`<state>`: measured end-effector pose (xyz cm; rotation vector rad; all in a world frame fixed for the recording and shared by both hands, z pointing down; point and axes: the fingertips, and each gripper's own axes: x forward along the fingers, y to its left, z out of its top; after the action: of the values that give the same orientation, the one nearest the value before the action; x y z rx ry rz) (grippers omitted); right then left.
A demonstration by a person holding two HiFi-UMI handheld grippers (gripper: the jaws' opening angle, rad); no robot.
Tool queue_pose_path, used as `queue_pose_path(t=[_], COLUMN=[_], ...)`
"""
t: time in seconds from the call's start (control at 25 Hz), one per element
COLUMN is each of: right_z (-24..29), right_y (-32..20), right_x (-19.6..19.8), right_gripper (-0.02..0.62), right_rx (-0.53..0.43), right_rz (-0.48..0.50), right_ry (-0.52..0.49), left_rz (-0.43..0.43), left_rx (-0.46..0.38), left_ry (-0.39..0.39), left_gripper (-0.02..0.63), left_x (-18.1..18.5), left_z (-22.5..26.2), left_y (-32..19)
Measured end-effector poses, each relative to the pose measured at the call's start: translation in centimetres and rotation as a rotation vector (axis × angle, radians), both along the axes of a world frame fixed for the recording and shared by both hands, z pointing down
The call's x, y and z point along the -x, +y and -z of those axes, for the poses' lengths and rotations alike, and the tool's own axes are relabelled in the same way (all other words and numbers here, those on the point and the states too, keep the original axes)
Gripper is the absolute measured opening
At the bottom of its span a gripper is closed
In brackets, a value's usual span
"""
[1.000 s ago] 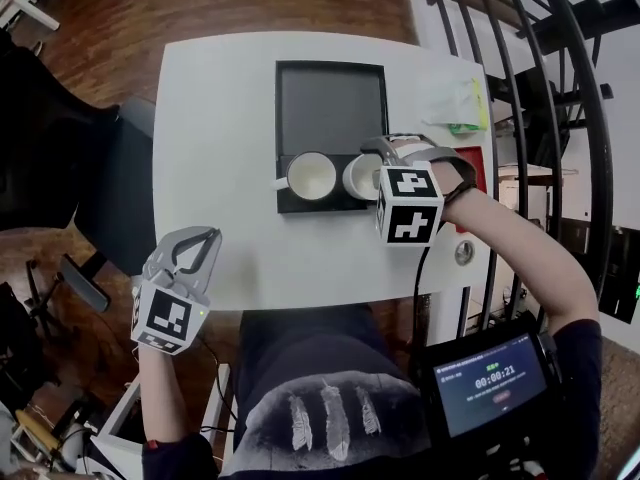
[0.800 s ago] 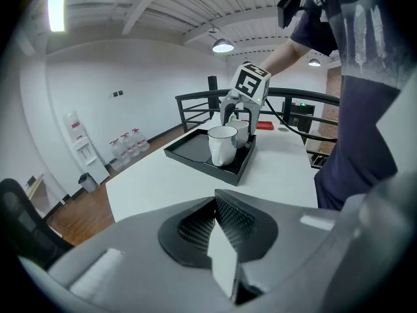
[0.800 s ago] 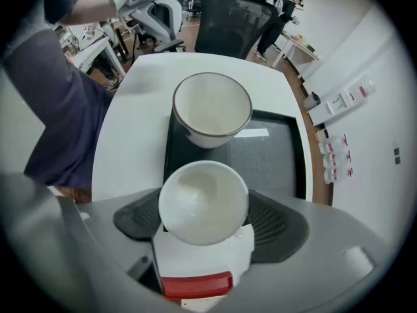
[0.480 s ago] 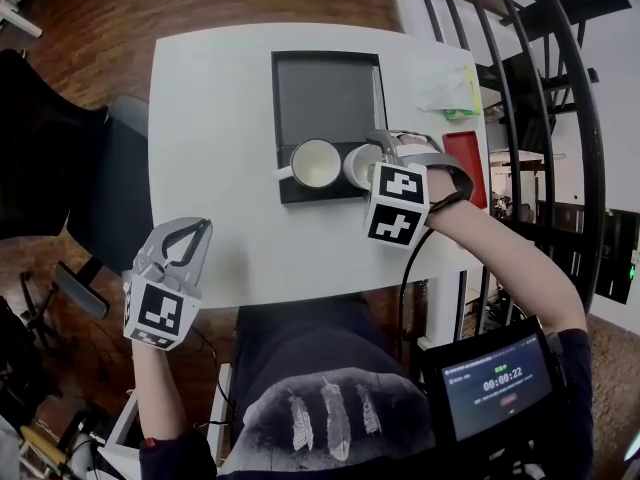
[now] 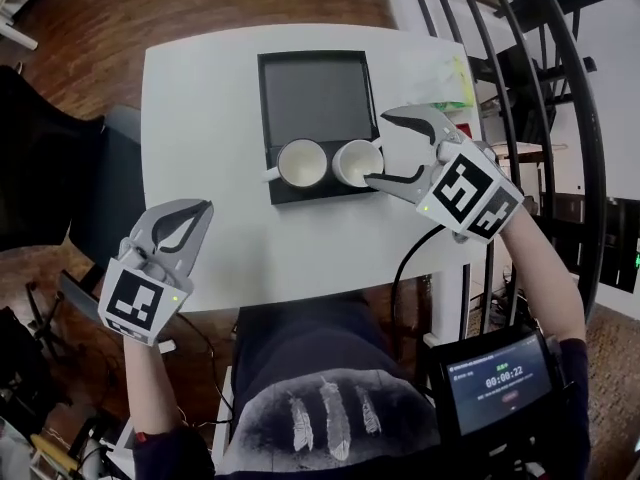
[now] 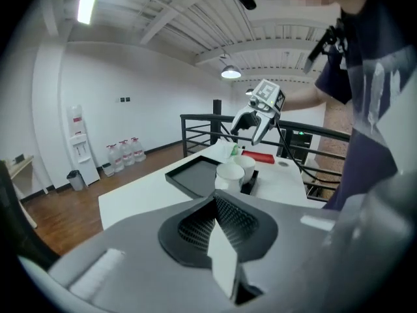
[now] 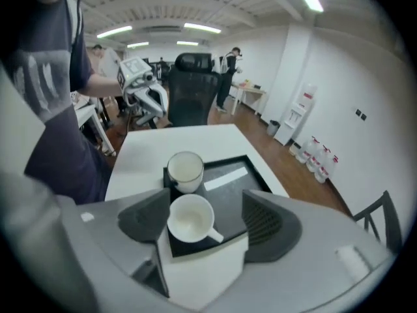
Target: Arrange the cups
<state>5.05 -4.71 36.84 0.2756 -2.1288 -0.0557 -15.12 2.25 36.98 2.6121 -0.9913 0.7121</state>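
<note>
Two white cups stand side by side at the near edge of the black tray (image 5: 310, 98): the left cup (image 5: 300, 163) and the right cup (image 5: 357, 162). My right gripper (image 5: 396, 152) hovers just right of the right cup, raised above the table. Its jaws stand wide and are closing, and the pads touch nothing. In the right gripper view the right cup (image 7: 190, 219) lies below, between the jaws, and the left cup (image 7: 185, 169) beyond it. My left gripper (image 5: 184, 220) is shut and empty over the table's front left edge.
The white table (image 5: 200, 118) carries a green-and-white packet (image 5: 450, 80) at its far right corner. A black curved railing (image 5: 545, 78) runs close on the right, a dark chair (image 5: 60, 168) stands at the left. A screen device (image 5: 495, 380) sits at my lower right.
My right gripper has lifted off the right cup, rolled and swung out to the right. The cup stays on the tray. My left gripper rose slightly, still shut.
</note>
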Motion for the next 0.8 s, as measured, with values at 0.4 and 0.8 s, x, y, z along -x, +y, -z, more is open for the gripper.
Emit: queue_pose_path(t=[0.4, 0.8], right_z=[5.8, 7.4], right_y=[1.1, 1.8], right_x=[7.4, 8.2], right_gripper=[0.003, 0.003], right_rx=[0.149, 0.161], right_rz=[0.021, 0.012], right_ry=[-0.483, -0.599], left_rz=[-0.162, -0.18], left_rx=[-0.036, -0.011], left_ry=[0.135, 0.167], left_gripper=[0.014, 0.014], left_x=[-5.3, -6.6], left_z=[8.1, 7.4], left_y=[-6.5, -6.4])
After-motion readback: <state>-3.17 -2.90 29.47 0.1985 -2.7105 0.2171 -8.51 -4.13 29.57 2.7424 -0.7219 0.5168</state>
